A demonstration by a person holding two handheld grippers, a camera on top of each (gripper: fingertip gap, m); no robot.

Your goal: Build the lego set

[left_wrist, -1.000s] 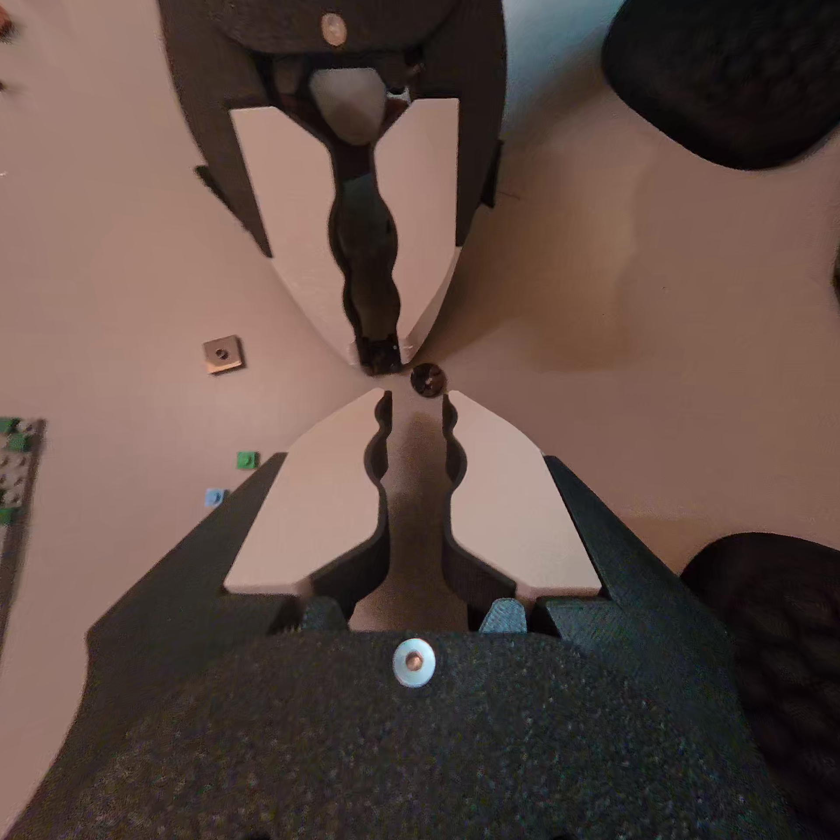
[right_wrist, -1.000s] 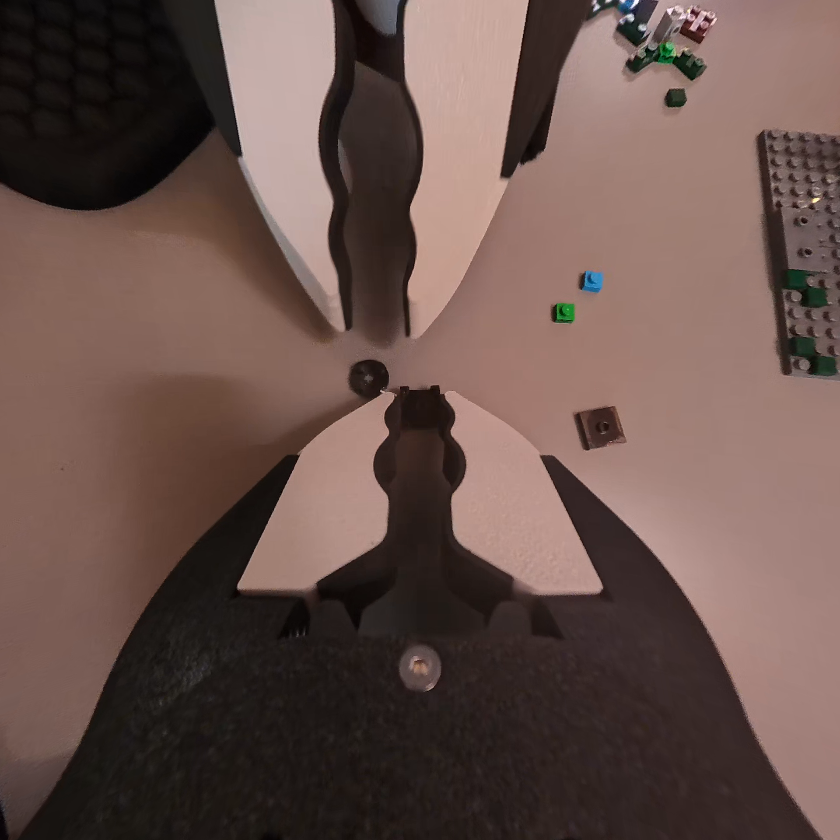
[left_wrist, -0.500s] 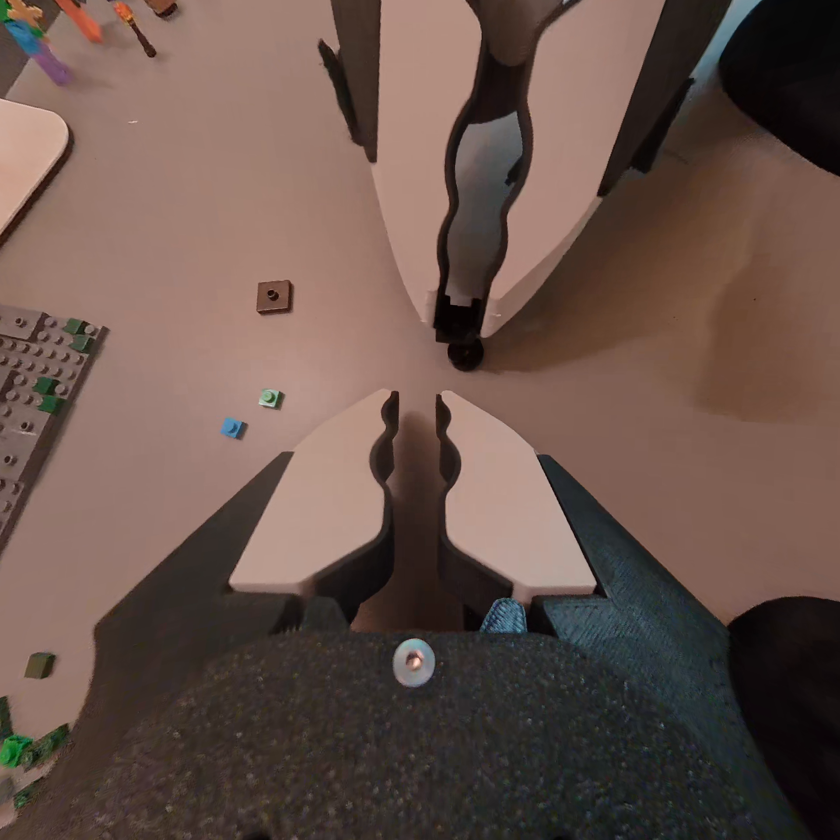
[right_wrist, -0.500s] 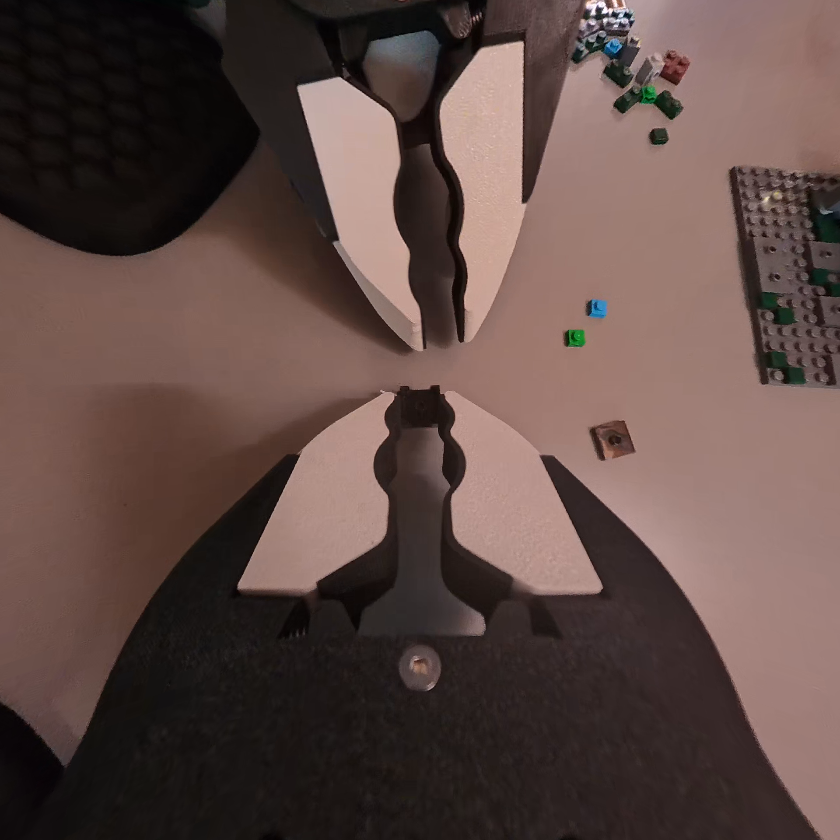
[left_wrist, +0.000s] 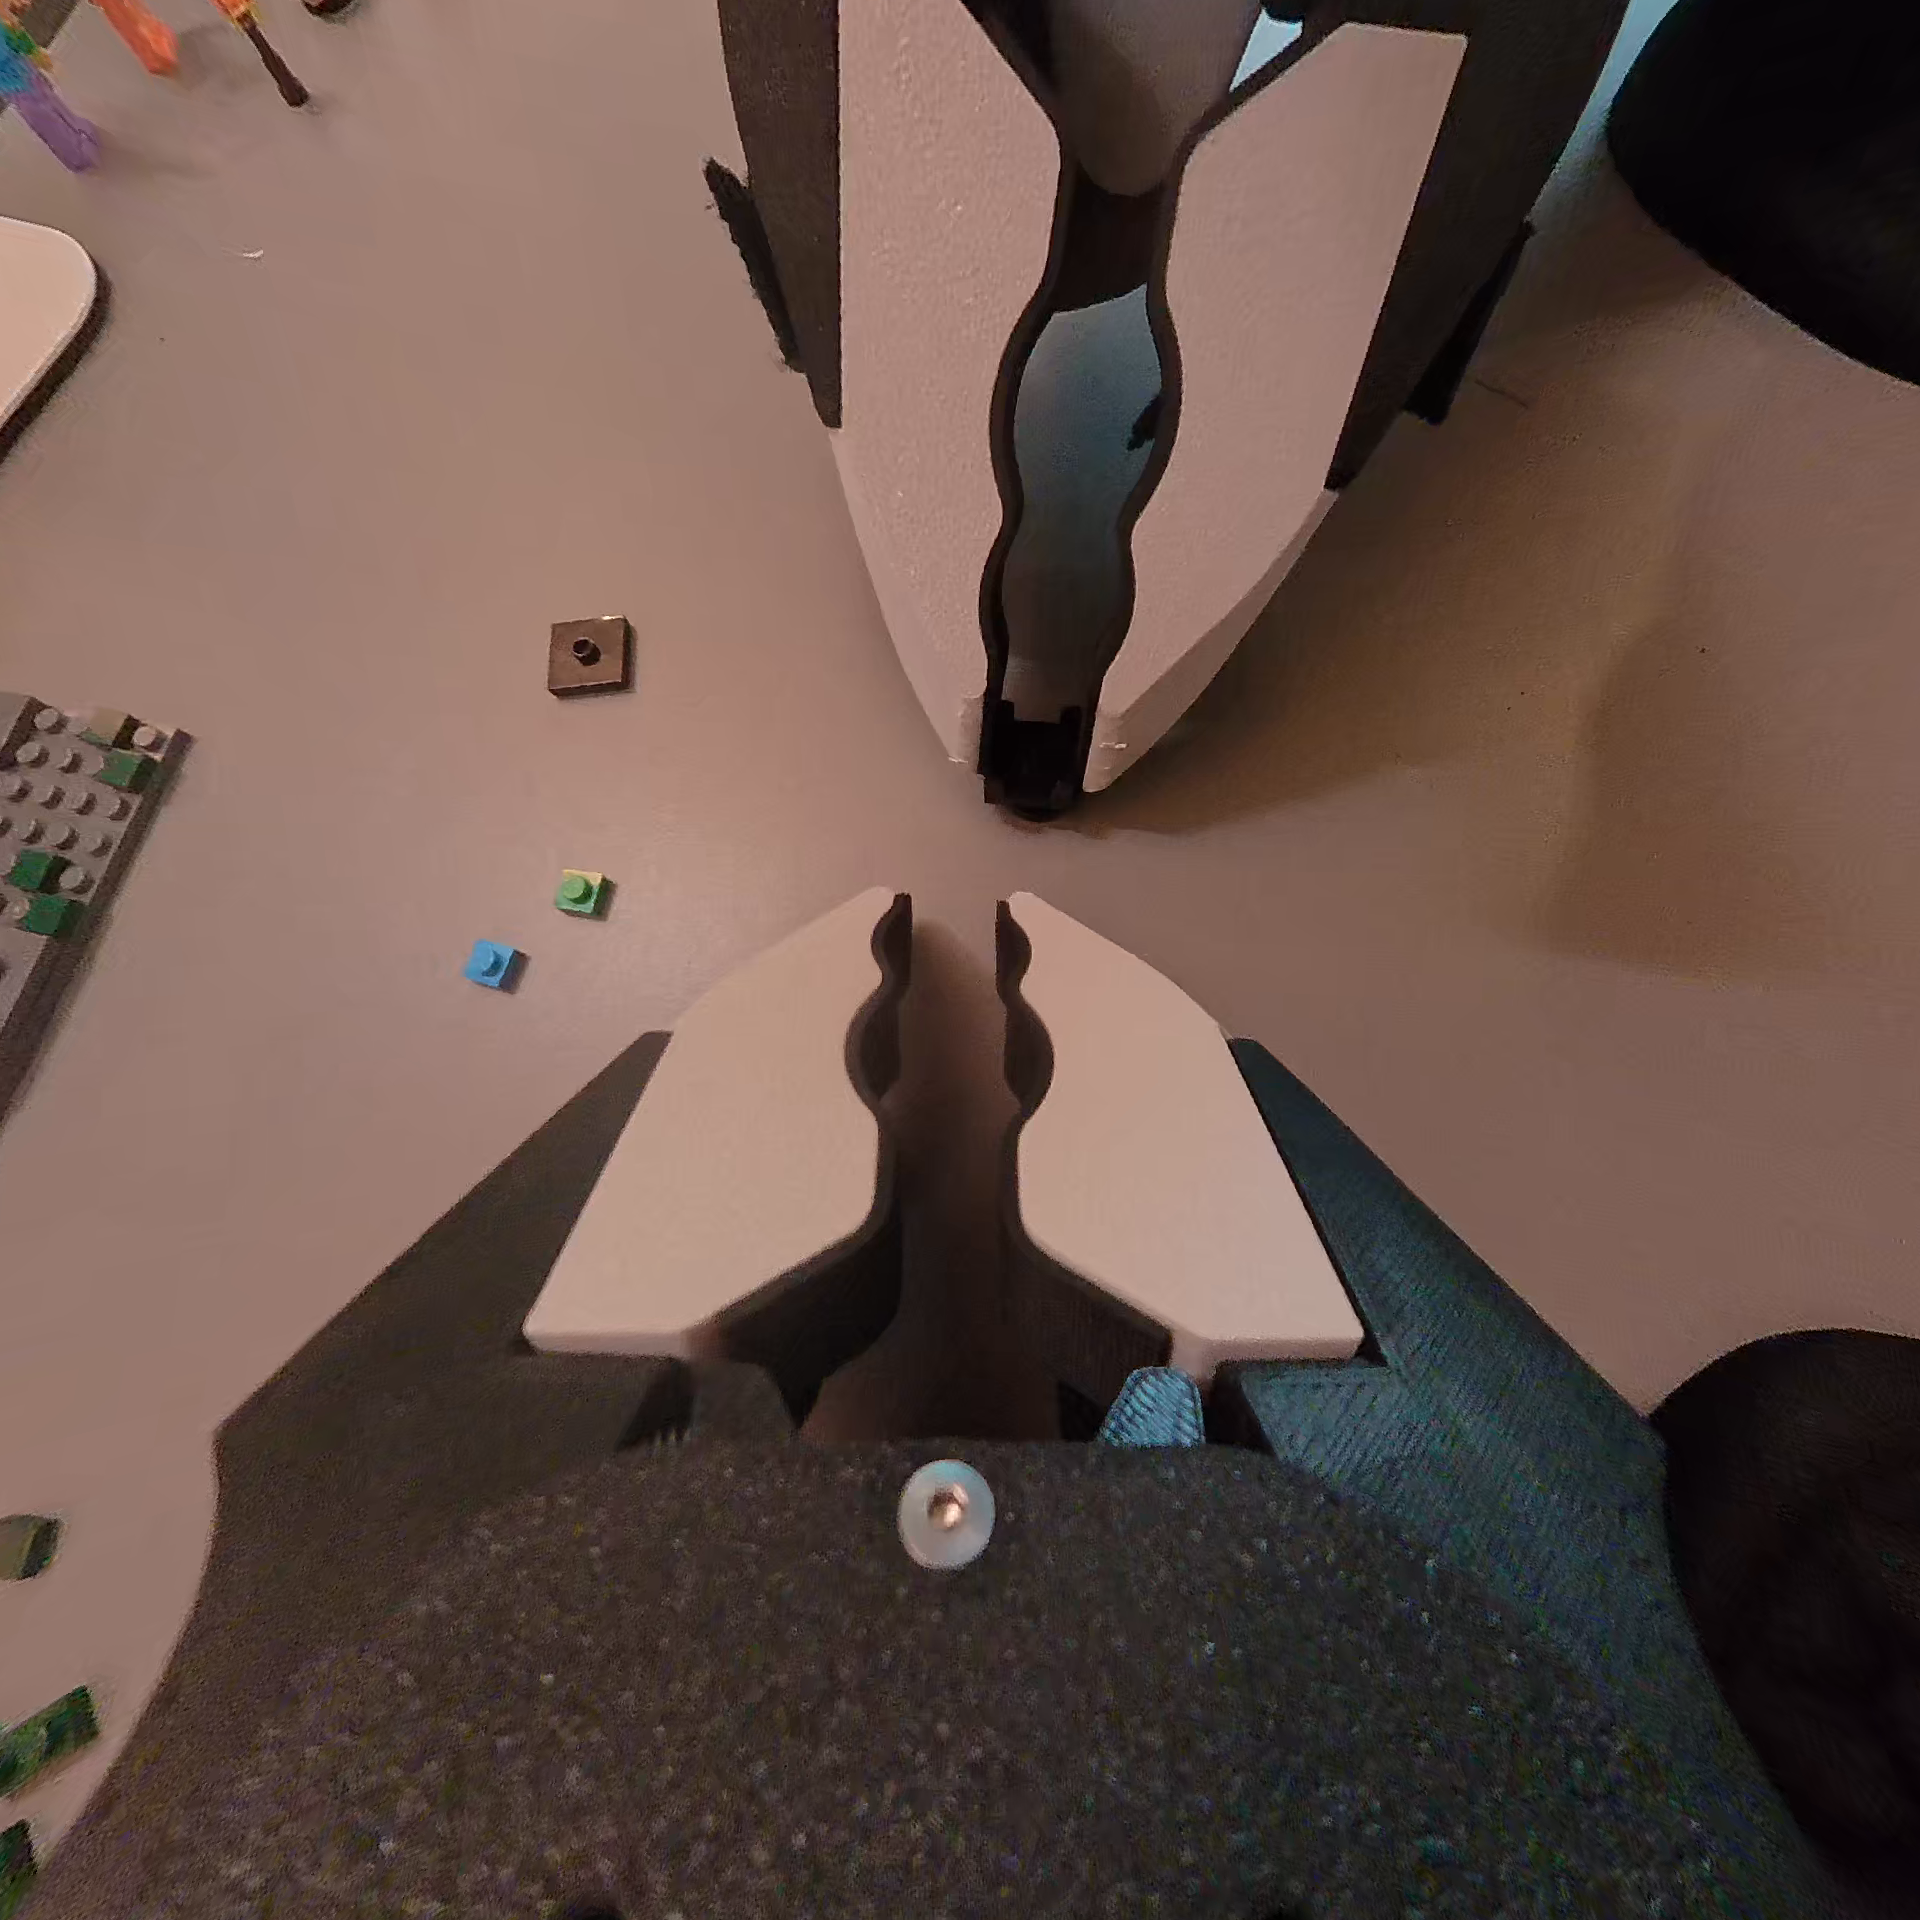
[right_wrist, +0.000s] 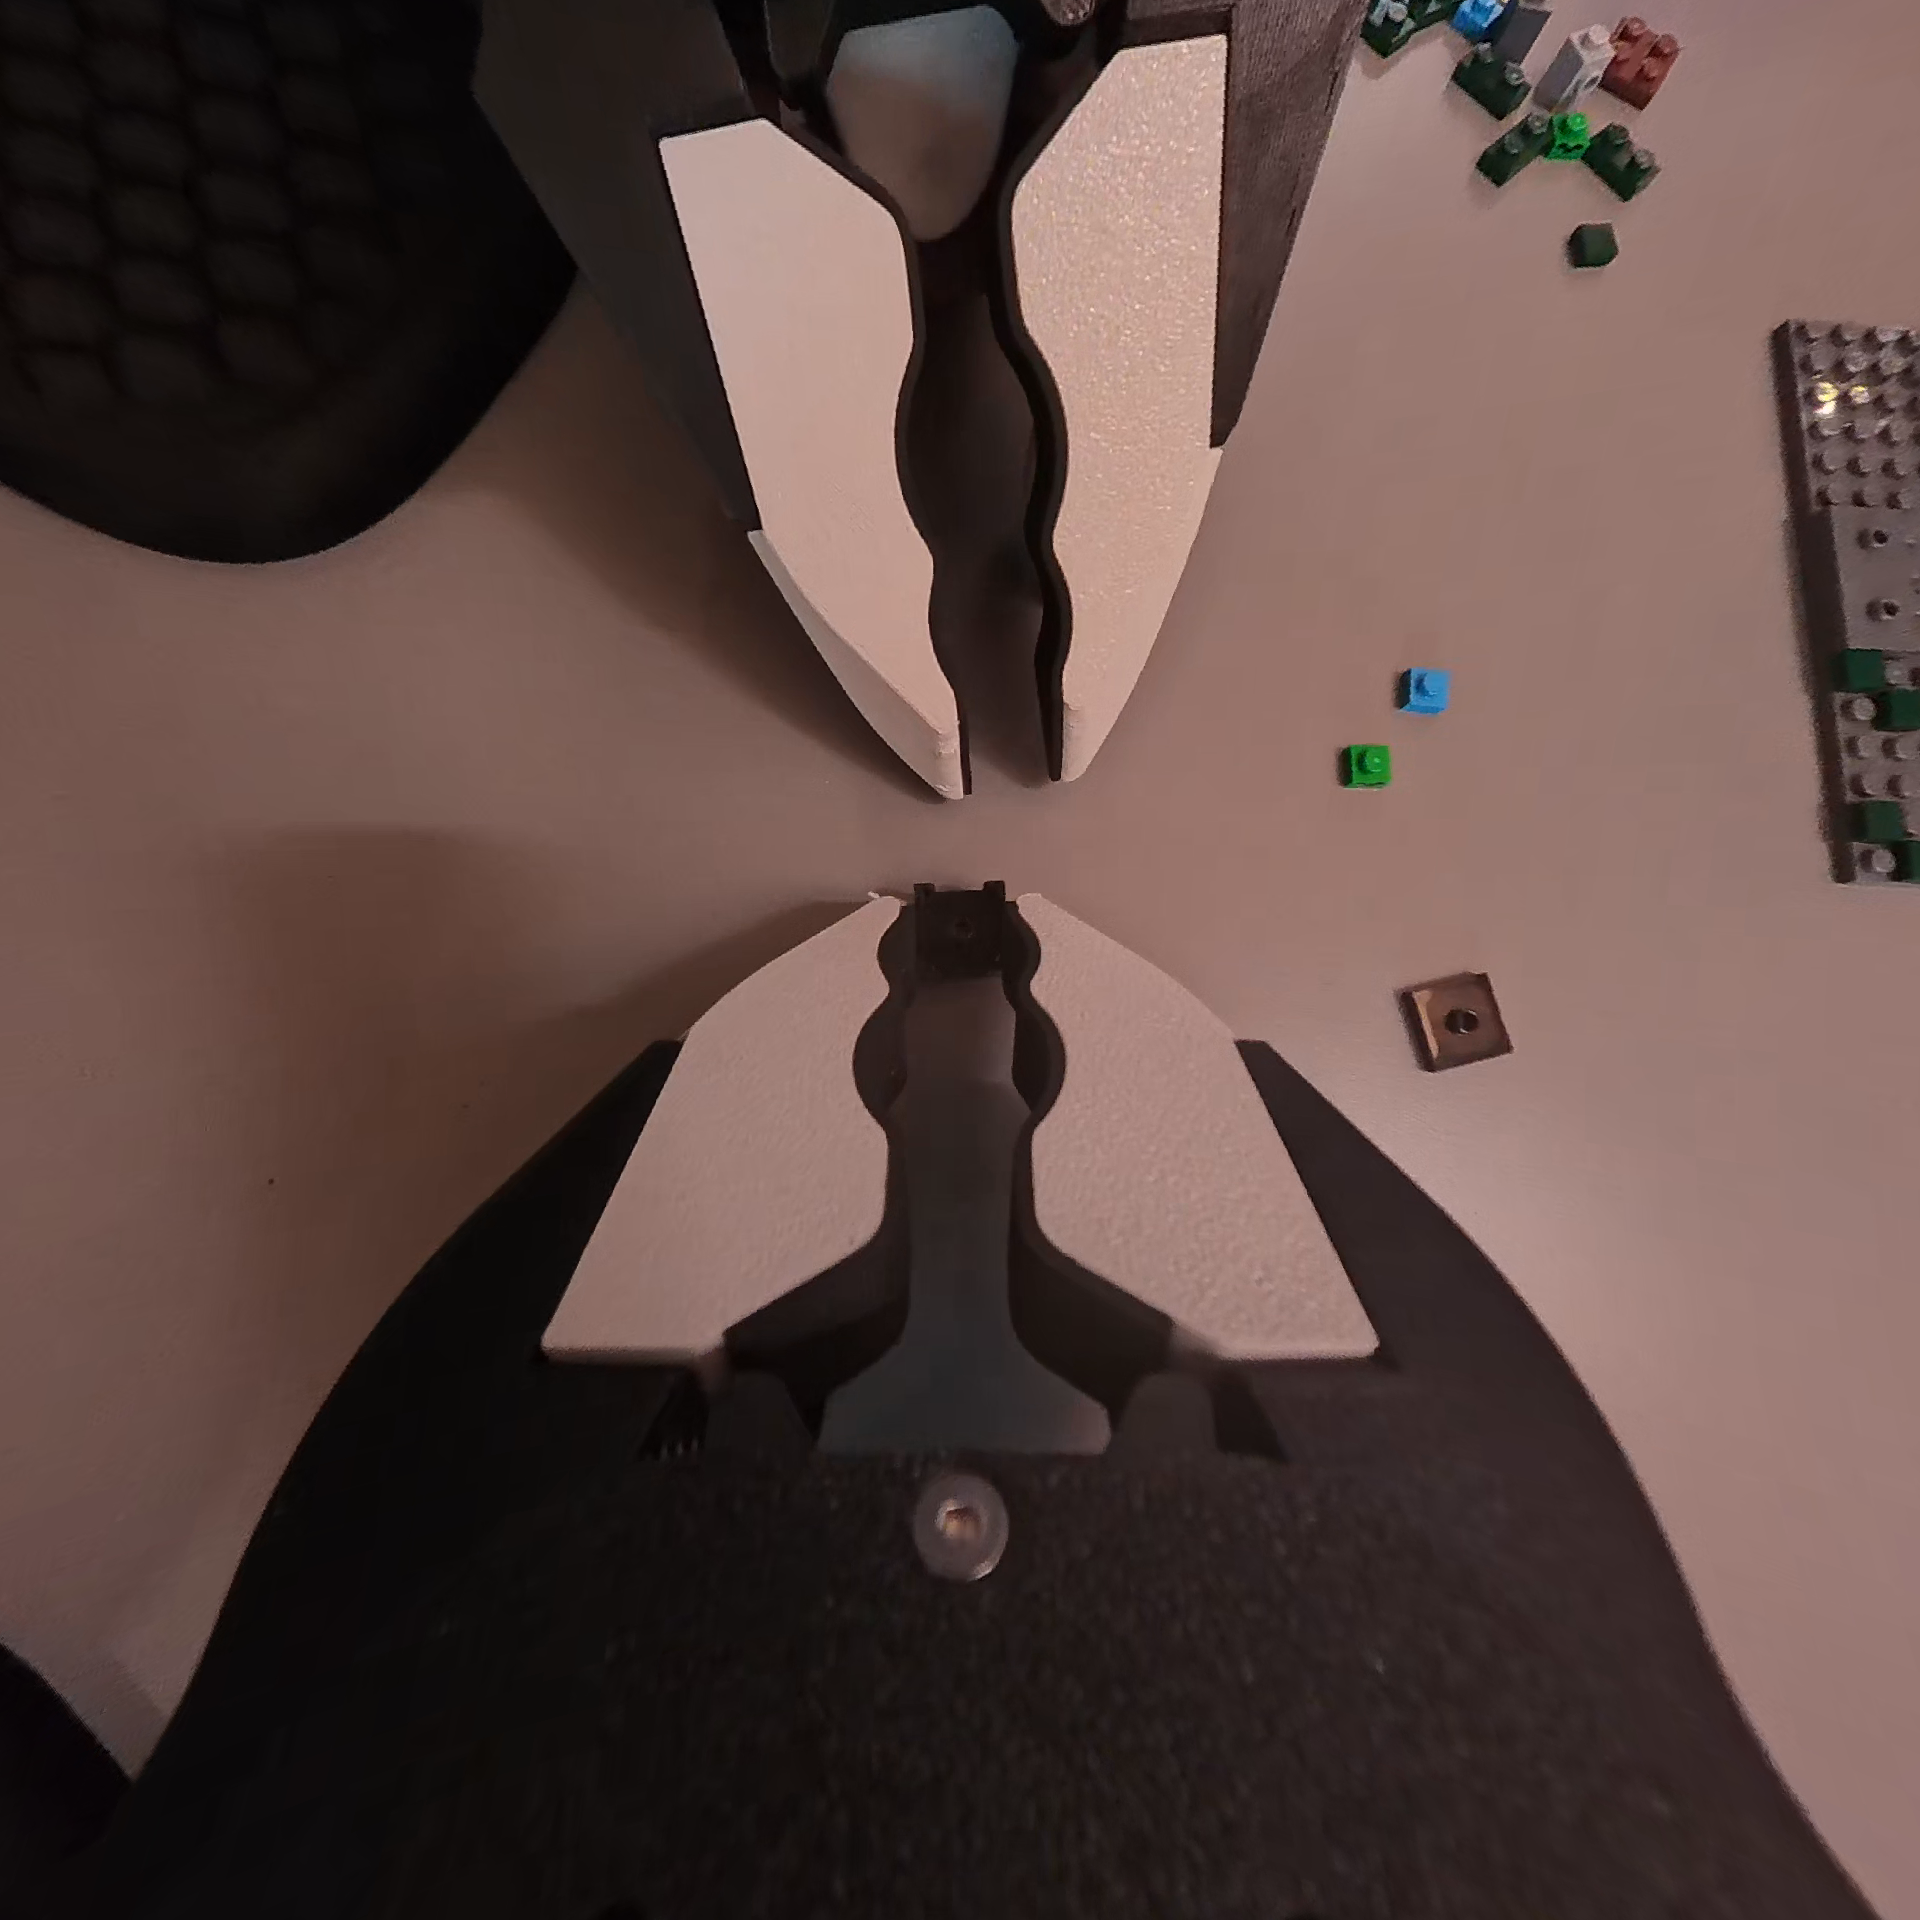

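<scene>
My right gripper [right_wrist: 961, 904] is shut on a small black brick [right_wrist: 961, 930] and holds it low over the table. In the left wrist view this right gripper [left_wrist: 1031, 764] comes in from the top with the black brick [left_wrist: 1029, 753] at its tips. A small round black piece [left_wrist: 1035, 812] shows just under the brick; I cannot tell if they are joined. My left gripper [left_wrist: 953, 909] faces it tip to tip a short way off, jaws a little apart and empty. It also shows in the right wrist view [right_wrist: 1003, 779].
A grey studded baseplate [left_wrist: 73, 831] [right_wrist: 1860, 623] with green pieces lies to the side. Near it lie a brown square tile [left_wrist: 589, 655] [right_wrist: 1455, 1020], a green stud plate [left_wrist: 582, 894] [right_wrist: 1366, 767] and a blue one [left_wrist: 491, 964] [right_wrist: 1423, 690]. Loose bricks [right_wrist: 1538, 94] and a black mesh seat [right_wrist: 208, 260] lie farther off. The tips of both grippers are at nearly the same place.
The right gripper has brought the black brick over the round black piece, which lay beside it before. The left gripper has drawn back a little and its jaws have narrowed slightly.
</scene>
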